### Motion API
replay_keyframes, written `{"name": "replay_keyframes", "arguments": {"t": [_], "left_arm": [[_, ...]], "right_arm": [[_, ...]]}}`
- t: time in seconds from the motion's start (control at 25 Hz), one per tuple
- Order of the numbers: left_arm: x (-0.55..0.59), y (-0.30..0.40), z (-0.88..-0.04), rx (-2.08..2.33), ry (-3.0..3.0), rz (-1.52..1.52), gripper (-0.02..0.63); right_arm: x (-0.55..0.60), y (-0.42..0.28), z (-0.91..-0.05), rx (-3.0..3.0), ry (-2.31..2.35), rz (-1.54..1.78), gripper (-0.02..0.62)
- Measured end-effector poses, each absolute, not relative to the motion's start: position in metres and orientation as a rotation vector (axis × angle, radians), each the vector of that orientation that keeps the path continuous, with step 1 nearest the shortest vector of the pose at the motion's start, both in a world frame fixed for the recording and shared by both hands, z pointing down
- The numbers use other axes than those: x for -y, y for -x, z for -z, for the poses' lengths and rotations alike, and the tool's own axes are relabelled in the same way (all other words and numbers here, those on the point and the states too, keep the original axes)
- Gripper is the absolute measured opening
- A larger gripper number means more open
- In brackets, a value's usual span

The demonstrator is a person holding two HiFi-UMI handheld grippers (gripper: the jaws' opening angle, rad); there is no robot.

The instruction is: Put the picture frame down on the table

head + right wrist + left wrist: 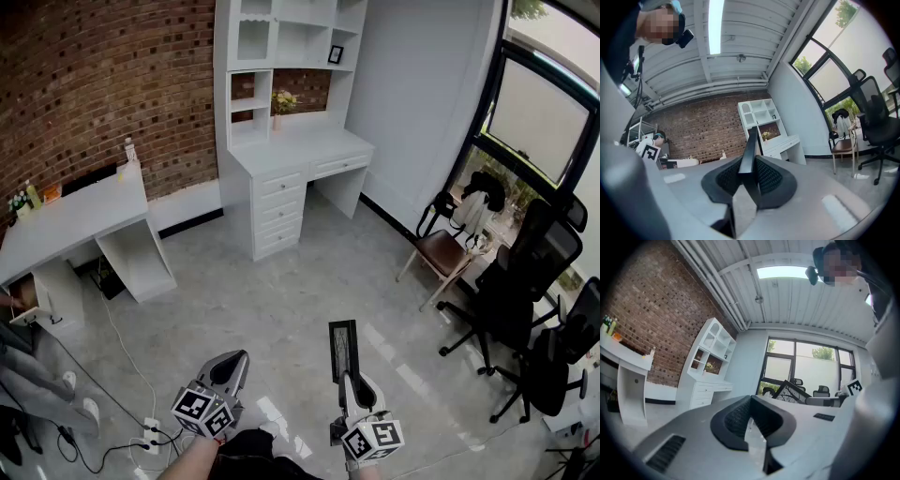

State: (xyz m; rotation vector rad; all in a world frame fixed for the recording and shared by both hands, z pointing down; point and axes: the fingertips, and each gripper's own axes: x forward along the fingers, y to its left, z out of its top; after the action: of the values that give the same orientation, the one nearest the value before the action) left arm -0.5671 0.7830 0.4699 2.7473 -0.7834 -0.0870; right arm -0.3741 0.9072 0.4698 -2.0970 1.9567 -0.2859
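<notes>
Showing picture frame (343, 349) clamped edge-on by right tool (347, 382) at 5 o'clock, left tool (234, 364) closed, empty, at 7 o'clock

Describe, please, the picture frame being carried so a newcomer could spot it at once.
From the white shelved desk against the brick wall, look down across the grey floor to the two grippers at the bottom edge. The picture frame juts forward, clamped by the right gripper. It is slim and black-framed; the left gripper holds nothing.
</notes>
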Motion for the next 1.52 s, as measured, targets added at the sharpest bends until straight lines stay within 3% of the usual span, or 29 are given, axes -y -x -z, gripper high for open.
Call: {"name": "replay_keyframes", "arguments": {"t": [0.44, 0.76, 1.52], "left_arm": [[-0.77, 0.577, -0.469, 0.941, -2.804, 0.056, 0.005], [-0.729, 0.545, -0.481, 0.953, -2.768, 0.061, 0.005], [-0.434, 0.387, -0.475, 0.835, -2.789, 0.076, 0.005]], "right_arm": [[-0.918, 0.335, -0.459, -1.898, 2.137, 0.214, 0.067], [-0.884, 0.301, -0.47, -1.875, 2.115, 0.24, 0.066], [-0.603, 0.155, -0.459, -1.793, 2.085, 0.267, 0.067]]}}
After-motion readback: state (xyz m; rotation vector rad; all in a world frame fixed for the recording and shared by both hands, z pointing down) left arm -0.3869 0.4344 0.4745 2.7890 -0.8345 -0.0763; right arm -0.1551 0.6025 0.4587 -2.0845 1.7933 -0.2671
